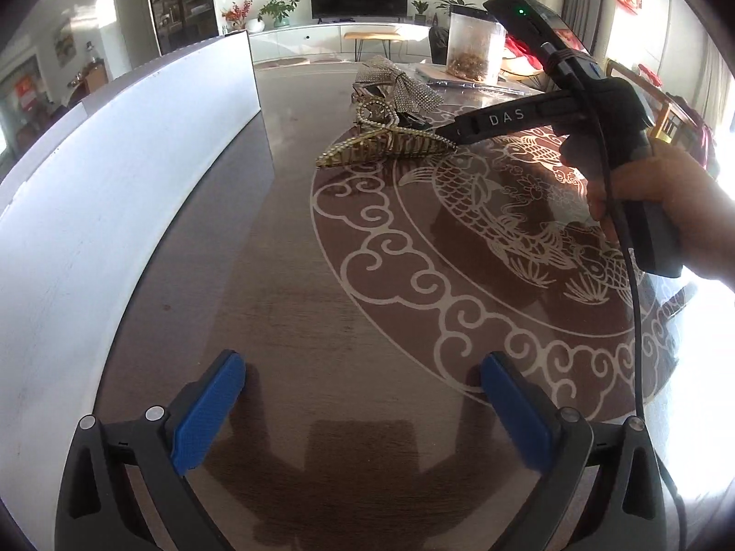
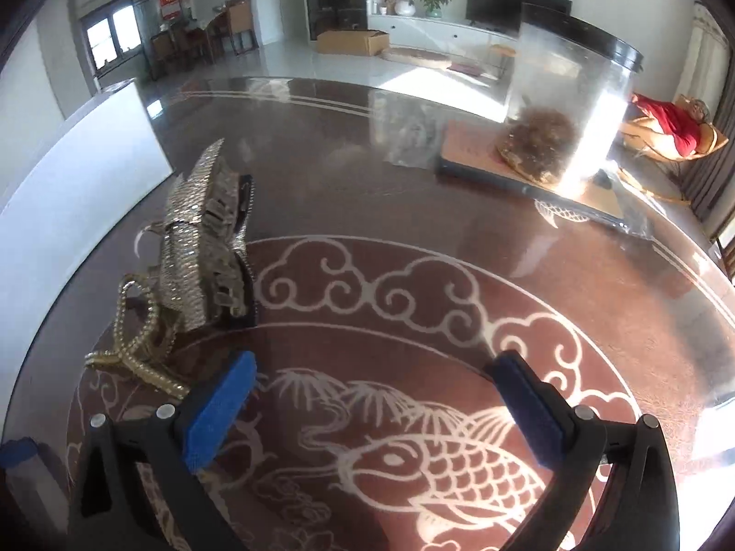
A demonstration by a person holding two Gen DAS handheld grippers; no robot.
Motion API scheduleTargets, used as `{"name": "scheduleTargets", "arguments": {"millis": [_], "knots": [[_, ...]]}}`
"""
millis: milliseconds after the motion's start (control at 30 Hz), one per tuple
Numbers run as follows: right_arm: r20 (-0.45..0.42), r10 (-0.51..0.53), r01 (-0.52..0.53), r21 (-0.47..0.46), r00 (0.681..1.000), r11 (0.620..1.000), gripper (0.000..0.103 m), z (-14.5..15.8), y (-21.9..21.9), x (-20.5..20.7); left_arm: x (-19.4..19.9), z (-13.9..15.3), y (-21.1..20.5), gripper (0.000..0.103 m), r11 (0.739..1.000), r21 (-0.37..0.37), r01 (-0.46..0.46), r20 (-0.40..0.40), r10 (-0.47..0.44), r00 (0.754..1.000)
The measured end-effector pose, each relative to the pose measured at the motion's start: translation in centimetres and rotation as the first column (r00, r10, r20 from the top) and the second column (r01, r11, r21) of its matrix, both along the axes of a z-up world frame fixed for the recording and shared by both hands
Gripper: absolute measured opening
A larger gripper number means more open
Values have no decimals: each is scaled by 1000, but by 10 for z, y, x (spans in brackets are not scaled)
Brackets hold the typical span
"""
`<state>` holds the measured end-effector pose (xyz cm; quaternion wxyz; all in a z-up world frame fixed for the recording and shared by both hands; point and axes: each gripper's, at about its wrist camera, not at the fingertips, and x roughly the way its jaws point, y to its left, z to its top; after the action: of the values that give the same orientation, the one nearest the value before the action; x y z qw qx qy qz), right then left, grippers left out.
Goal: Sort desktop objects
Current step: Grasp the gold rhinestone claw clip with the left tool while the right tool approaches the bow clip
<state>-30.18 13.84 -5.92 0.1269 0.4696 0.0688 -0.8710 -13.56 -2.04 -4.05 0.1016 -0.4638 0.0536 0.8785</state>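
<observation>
Left wrist camera looks across a dark table [image 1: 285,303] inlaid with a pale fish motif, where a white box [image 1: 105,193] stands along the left edge, likely the bin for sorted items. The left gripper [image 1: 363,395] hovers low over bare tabletop with its 2 blue-padded fingers spread wide and nothing between them, seemingly parked clear while the other hand works. Ahead, the right gripper [image 1: 448,134], gripped by a person's hand [image 1: 666,202], reaches its tips to the end of a gold hair claw [image 1: 386,149]; whether it touches cannot be told. Behind the claw lies a rhinestone bow clip [image 1: 399,87] and, between them, a beaded clip [image 1: 374,115], clustered near the box. From the right wrist camera, that gripper's fingers stand wide apart and empty, the claw just beside its left pad [image 2: 220,408]. A clear jar [image 2: 565,105] sits well apart on a board.
</observation>
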Motion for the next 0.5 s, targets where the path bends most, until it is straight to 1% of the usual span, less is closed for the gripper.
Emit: {"name": "scheduleTargets", "arguments": {"millis": [67,133,167,233,267,333,400,500], "knots": [[-3,143,-143,-24,990,989,103,1,-20,20,0,0,-1,103,1000,4,-6,0,6,1000],[-2,273,-272,-85,962,959,102,4,-30,47,0,0,-2,103,1000,8,-7,0,7,1000],[-2,300,-299,-77,954,951,102,4,-31,60,0,0,-2,103,1000,2,-10,0,10,1000],[12,268,-268,-4,963,963,103,1,-23,82,1,0,-3,103,1000,1,-19,0,19,1000],[12,242,-242,10,970,970,103,-1,-14,92,1,0,-3,103,1000,-2,-21,1,21,1000],[28,178,-179,12,984,984,103,-1,7,109,-2,0,-2,103,1000,2,-10,6,10,1000],[26,134,-134,9,991,991,103,-1,26,122,-14,1,6,103,1000,-1,12,10,-12,1000],[-32,116,-116,-8,993,993,103,-4,41,135,-45,1,23,103,1000,-3,29,15,-29,999]]}}
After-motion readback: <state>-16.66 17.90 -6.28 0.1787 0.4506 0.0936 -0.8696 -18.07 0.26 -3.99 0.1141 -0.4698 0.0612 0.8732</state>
